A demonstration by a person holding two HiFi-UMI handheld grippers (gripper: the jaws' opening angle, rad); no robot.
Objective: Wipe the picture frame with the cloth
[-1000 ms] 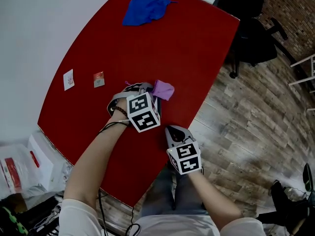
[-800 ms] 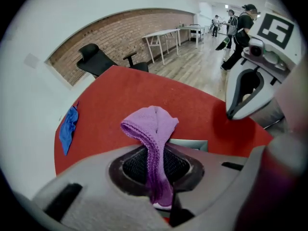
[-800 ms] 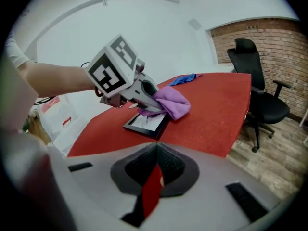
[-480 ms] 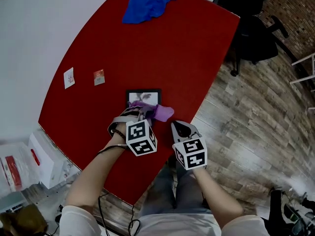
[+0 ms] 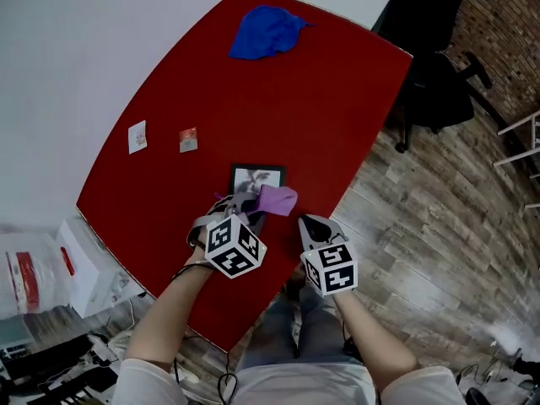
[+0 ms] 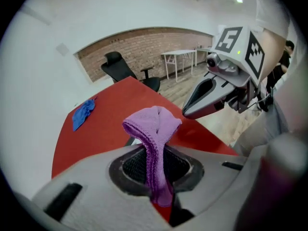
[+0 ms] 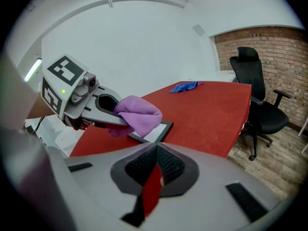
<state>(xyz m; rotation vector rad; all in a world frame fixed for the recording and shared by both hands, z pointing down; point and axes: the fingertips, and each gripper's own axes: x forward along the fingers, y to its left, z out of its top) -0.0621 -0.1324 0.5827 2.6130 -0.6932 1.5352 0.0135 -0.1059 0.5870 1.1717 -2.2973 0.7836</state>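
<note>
**Purple cloth [image 5: 276, 199] pinched at the frame [image 5: 257, 176]**

Purple and soft-knit, the cloth is clamped between the jaws of the left gripper [image 5: 252, 212]. In the left gripper view a narrow band of cloth [image 6: 154, 129] rises out of the closed jaws of the left gripper [image 6: 158, 179] and opens into a rounded, folded bunch beyond the tips. From the head view that bunch sits just ahead and to the right of the tips, over the frame's near right corner.

The frame lies flat on the red table [image 5: 337, 99], directly ahead of the left gripper. It is a small rectangle with a thin black border and a pale picture bearing a faint grey drawing. In the right gripper view the frame [image 7: 158, 131] shows its dark edge and white face, with the cloth [image 7: 139, 114] resting over its near end beneath the left gripper [image 7: 120, 121].

The right gripper [image 5: 305, 223] hovers just right of the left one, near the table's edge, beside the cloth but not touching it. The jaws of the right gripper [image 7: 153, 179] are pressed together with nothing between them; only a sliver of red table shows through.

Well beyond both grippers, a crumpled blue cloth [image 5: 268, 32] lies at the table's far end. Two small cards [image 5: 137, 137] sit to the left of the left gripper. A black chair [image 5: 439, 66] stands on the wood floor off to the right.
</note>
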